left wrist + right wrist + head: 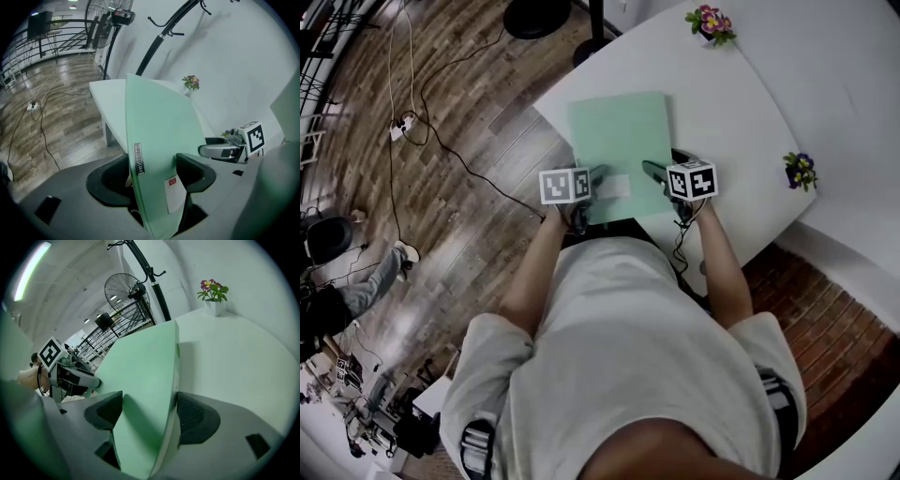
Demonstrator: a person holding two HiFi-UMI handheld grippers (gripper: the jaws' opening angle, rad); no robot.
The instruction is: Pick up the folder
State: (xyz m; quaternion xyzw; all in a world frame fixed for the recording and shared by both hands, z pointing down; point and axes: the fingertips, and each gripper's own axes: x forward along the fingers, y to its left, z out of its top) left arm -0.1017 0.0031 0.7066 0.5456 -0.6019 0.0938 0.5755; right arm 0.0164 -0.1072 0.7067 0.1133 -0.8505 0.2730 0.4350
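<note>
Green folder (619, 131) is lying on the white table (741, 94), at 12 o'clock from the person, its near edge reaching the table's rim. Can't tell if the far end is off the surface yet.

Left hand-held gripper (595, 180) is biting the folder's 7 o'clock corner. Its jaws are closed on the sheet, w/ the spine running between the pads. Right hand-held gripper (656, 176) is clamping the 5 o'clock corner the same way, w/ the folder filling the gap between its jaws.

Step in hand, prob.: the lift itself.
- Both grips are sitting on the near edge only, so the far end is likely going to sag. Raising slow and tipping the near edge up a bit should help.
- Both sides should be rising at the same rate. Uneven lift means twist, and a thin cover may slip out of one pair of pads.
- Squeeze firm but not crushing.
- Flower pot (710, 22) at 1 o'clock is standing well apart, so no snag is expected there.

Writing: a metal tag (137, 158) on the spine is reading "QUANXIN". The white sticker (173, 192) beside it is carrying a small red mark, w/ print too small to read.
</note>
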